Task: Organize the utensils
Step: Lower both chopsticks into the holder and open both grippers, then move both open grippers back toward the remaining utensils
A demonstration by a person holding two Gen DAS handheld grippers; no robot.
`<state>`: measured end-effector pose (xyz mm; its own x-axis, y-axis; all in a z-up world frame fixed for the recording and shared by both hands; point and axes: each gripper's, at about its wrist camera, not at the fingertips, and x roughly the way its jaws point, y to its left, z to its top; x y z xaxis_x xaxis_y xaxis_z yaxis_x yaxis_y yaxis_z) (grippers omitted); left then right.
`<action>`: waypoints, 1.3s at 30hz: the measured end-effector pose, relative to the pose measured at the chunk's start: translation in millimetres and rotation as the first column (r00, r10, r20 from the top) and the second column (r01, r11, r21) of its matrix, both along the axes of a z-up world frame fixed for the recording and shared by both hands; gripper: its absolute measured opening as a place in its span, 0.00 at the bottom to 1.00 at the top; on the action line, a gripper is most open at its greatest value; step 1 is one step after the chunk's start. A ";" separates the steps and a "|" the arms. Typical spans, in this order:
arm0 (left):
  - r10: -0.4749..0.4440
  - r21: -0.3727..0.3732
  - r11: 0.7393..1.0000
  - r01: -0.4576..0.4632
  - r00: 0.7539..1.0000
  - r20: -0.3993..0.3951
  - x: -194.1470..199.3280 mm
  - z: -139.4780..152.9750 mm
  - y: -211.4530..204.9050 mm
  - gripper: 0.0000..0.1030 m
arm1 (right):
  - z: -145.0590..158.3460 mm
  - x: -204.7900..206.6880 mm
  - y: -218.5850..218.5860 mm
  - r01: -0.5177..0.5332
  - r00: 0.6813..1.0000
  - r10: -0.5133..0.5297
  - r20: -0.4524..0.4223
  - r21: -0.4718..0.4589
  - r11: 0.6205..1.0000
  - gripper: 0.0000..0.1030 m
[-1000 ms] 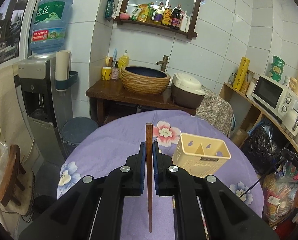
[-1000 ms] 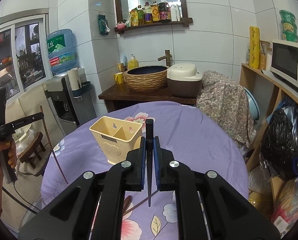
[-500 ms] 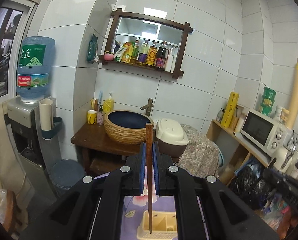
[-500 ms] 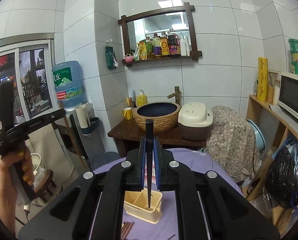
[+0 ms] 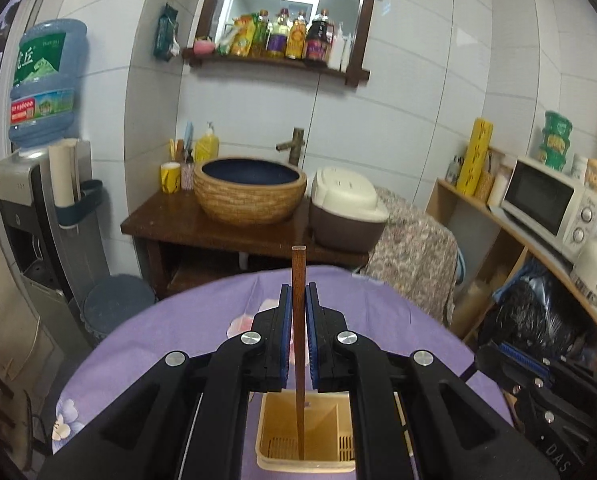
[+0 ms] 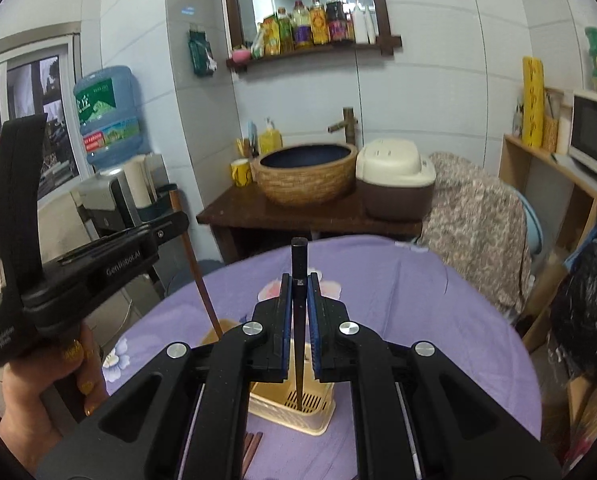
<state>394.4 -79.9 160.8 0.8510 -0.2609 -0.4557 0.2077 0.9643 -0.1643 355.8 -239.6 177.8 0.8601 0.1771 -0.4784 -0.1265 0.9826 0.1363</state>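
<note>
My left gripper [image 5: 297, 300] is shut on a brown wooden chopstick [image 5: 298, 280] held upright, its lower tip hanging over the left compartment of the cream plastic utensil basket [image 5: 274, 464] on the purple tablecloth. In the right wrist view my right gripper [image 6: 299, 292] is shut on a dark chopstick [image 6: 299, 264], its tip over the slotted floor of the same basket [image 6: 318, 420]. The left gripper's body [image 6: 98, 264], gripped by a hand [image 6: 46, 392], shows at the left with its brown chopstick [image 6: 196, 276] slanting down toward the basket.
More brown chopsticks [image 6: 252, 446] lie on the floral purple table [image 6: 438, 320] beside the basket. Behind the table stand a wooden washstand with a woven basin [image 5: 250, 190], a rice cooker [image 5: 346, 212], a water dispenser [image 5: 38, 160] and a shelf with a microwave [image 5: 554, 208].
Both grippers have travelled forward over the table, each still clamped on its chopstick. The basket, first ahead of them, now lies directly under the chopstick tips.
</note>
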 end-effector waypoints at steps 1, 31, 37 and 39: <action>-0.004 0.006 1.000 0.004 1.000 -0.013 1.7 -5.5 -0.6 0.08 | -6.0 3.1 -0.1 0.002 1.000 -0.002 -0.012 0.004 1.000 0.08; -0.065 0.047 0.997 0.066 0.998 -0.013 -108.4 -55.4 36.4 0.92 | -46.5 -76.7 -15.2 0.065 0.996 -0.062 0.065 -0.055 0.996 0.67; -0.057 0.078 0.995 0.066 0.992 -0.112 -138.2 -104.4 56.6 0.91 | -90.3 -123.5 -12.6 0.039 0.999 -0.038 0.009 -0.090 0.995 0.67; -0.060 0.066 0.995 0.071 0.986 -0.155 -144.4 -119.6 62.7 0.87 | -107.1 -140.3 -9.7 0.031 1.000 -0.031 -0.001 -0.104 0.994 0.67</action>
